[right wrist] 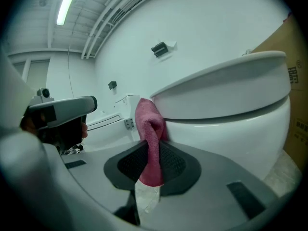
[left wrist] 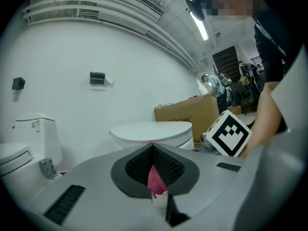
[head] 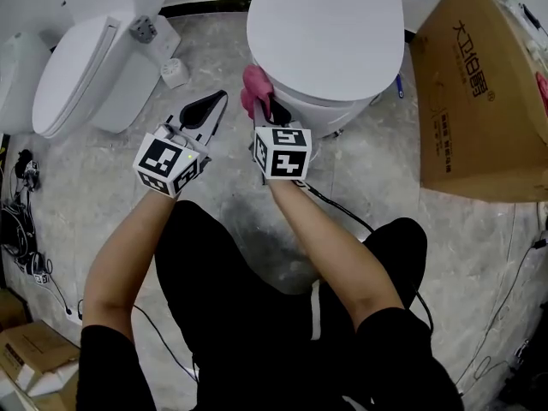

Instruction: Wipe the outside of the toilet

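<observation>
Right gripper (right wrist: 153,153) is clenching a pink cloth (right wrist: 149,124), which is pressing against the outer wall of the toilet (right wrist: 231,124) just under the closed lid (front-left side in the head view). Left gripper (head: 210,105) is hovering just beside the cloth, jaws closed together, not touching the toilet.

Bright even light, fisheye-warped edges
</observation>
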`<state>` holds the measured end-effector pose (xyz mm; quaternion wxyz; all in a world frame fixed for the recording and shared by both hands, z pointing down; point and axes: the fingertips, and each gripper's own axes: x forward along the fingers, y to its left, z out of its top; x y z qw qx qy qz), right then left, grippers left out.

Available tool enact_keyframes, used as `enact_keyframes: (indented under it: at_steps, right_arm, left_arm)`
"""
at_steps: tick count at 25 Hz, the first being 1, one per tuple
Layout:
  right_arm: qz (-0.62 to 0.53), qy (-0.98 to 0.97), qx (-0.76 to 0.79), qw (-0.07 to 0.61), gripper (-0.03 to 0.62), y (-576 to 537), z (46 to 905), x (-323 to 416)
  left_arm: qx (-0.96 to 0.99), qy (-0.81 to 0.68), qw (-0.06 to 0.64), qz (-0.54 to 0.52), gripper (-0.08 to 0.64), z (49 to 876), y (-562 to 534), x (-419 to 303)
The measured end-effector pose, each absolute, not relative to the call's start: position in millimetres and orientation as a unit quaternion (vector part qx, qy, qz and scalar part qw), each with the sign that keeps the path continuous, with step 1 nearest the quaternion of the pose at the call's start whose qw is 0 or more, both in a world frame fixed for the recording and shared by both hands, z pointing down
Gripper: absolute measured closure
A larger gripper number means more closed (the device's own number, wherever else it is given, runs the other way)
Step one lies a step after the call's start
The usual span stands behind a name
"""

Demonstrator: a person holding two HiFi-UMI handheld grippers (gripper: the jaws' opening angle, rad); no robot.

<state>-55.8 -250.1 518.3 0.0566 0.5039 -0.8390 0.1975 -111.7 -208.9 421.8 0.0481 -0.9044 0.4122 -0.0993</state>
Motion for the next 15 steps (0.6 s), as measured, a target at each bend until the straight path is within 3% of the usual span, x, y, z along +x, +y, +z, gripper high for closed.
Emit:
enact_keyframes:
  at_steps: [15]
  right_arm:
    - [0.172, -0.851, 0.483, 0.112, 0.514, -222, 523, 0]
  left_arm:
    - [-0.915, 0.389, 0.048, -0.098, 0.546, 425, -211, -98]
